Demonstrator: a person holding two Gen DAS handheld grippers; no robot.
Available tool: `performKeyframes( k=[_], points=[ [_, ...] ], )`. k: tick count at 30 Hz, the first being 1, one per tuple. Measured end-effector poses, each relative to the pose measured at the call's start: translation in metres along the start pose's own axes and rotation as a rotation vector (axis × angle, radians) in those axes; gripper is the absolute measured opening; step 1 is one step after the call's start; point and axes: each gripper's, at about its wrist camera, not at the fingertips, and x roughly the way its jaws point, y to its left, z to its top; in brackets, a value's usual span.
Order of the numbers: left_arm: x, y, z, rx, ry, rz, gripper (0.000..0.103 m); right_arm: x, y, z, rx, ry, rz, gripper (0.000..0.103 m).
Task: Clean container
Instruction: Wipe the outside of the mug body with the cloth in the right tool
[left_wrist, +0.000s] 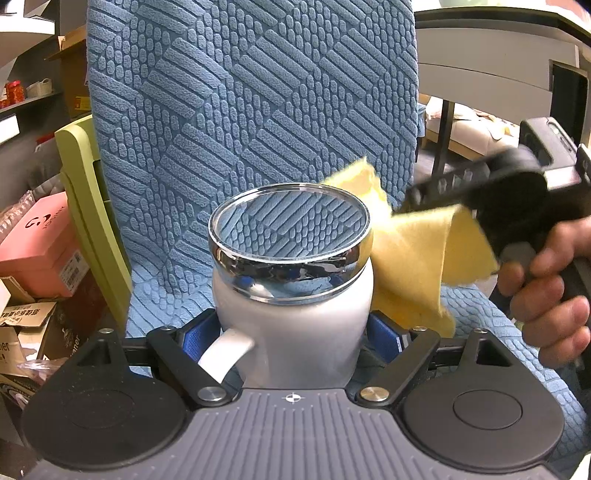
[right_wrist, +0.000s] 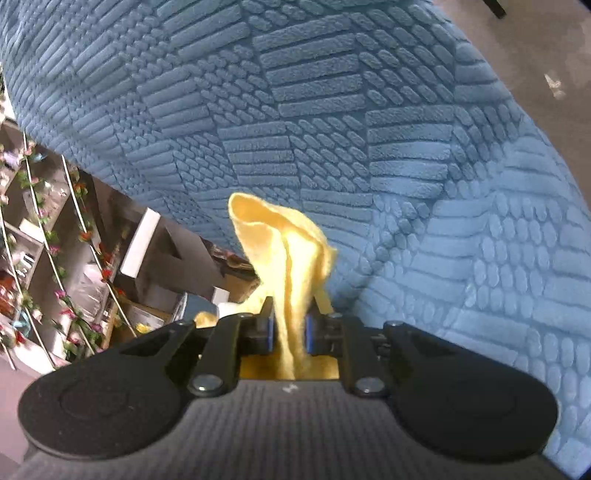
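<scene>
The left tool (left_wrist: 295, 332) is clamped around the lower body of the white ceramic jar with a shiny chrome rim and a clear lid (left_wrist: 291, 280), its blue pads pressing on both sides. The jar stands upright between the jaws, in front of the blue textured fabric cover of a chair (left_wrist: 251, 92), and its white handle (left_wrist: 225, 354) points toward the camera on the left. The right tool (right_wrist: 289, 328) has its jaws together on a soft yellow cloth (right_wrist: 284, 251), which bunches up above the pads. In the left wrist view this cloth (left_wrist: 410, 258) touches the right side of the jar near the rim, and a person's hand (left_wrist: 550, 295) holds the right tool's grip.

I think the main risk is the jar itself — the glazed surface is smooth and round, so a strong sideways push from the cloth could turn or slip it inside the pads. The handle is free, so nothing stops a rotation. A second risk is the lid: I cannot tell if it is fixed, and wiping upward against the chrome rim may lift or shift it. The cloth is held only by a narrow fold — if it drags hard on the jar, it may pull out of the right tool. Whether the jar rests on the chair seat or hangs in the air is hidden.
</scene>
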Motion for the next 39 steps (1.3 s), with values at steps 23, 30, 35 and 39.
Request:
performKeyframes(
  k=[23,30,35,39],
  points=[
    [0.002,-0.001,0.001,0.002,0.001,0.010,0.089,0.005,-0.005,-0.007,0.019,0.008,0.012,0.016],
    [0.004,-0.006,0.006,-0.040,0.022,0.053,0.088,0.000,-0.008,-0.007,-0.004,0.016,-0.015,0.016],
    [0.006,-0.016,0.010,-0.087,0.036,0.125,0.088,-0.008,-0.002,-0.004,-0.007,-0.019,0.035,0.016],
    [0.009,-0.027,0.013,-0.133,0.039,0.196,0.088,-0.011,-0.012,-0.005,-0.016,0.024,-0.057,0.016]
  ],
)
